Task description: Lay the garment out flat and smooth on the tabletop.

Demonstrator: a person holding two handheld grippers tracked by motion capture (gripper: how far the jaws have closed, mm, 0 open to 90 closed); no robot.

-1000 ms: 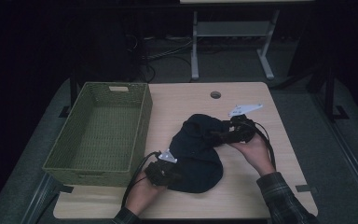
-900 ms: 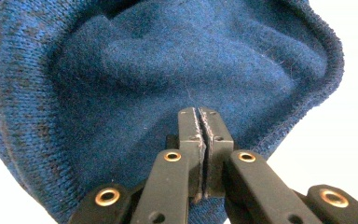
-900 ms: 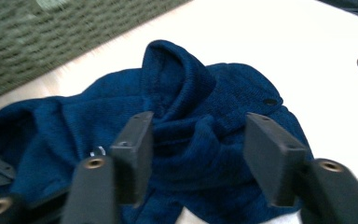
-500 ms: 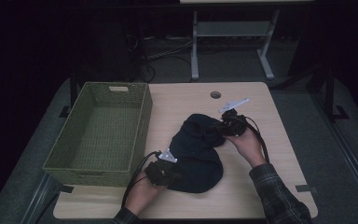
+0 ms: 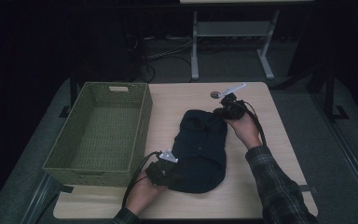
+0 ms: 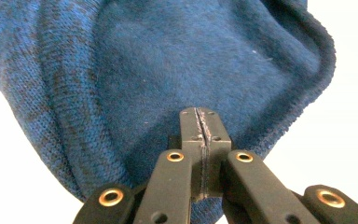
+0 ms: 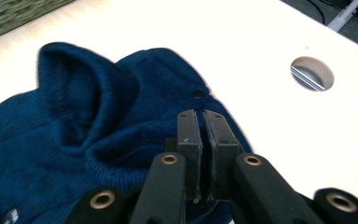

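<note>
1. Dark blue knitted garment (image 5: 200, 149) lies flat on the tabletop (image 5: 270, 140), just right of the green woven basket (image 5: 98, 133).
2. Left gripper (image 5: 170, 176) sits at the garment's near edge, beside the basket's near right corner; its fingers are pressed together, pinching the knit hem (image 6: 261, 144).
3. Right gripper (image 5: 221, 112) sits at the garment's far end, farther from the basket; its fingers have just been closing and now pinch the fabric fold.
4. Round hole (image 7: 311, 73) in the tabletop lies beyond the garment.

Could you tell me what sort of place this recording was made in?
Probably a lab or workshop set up for recording handling tasks, not a home. A light wooden table with a cable hole stands in a dark room, loose cables lie on the floor behind it, and a metal frame stands beyond.
</note>
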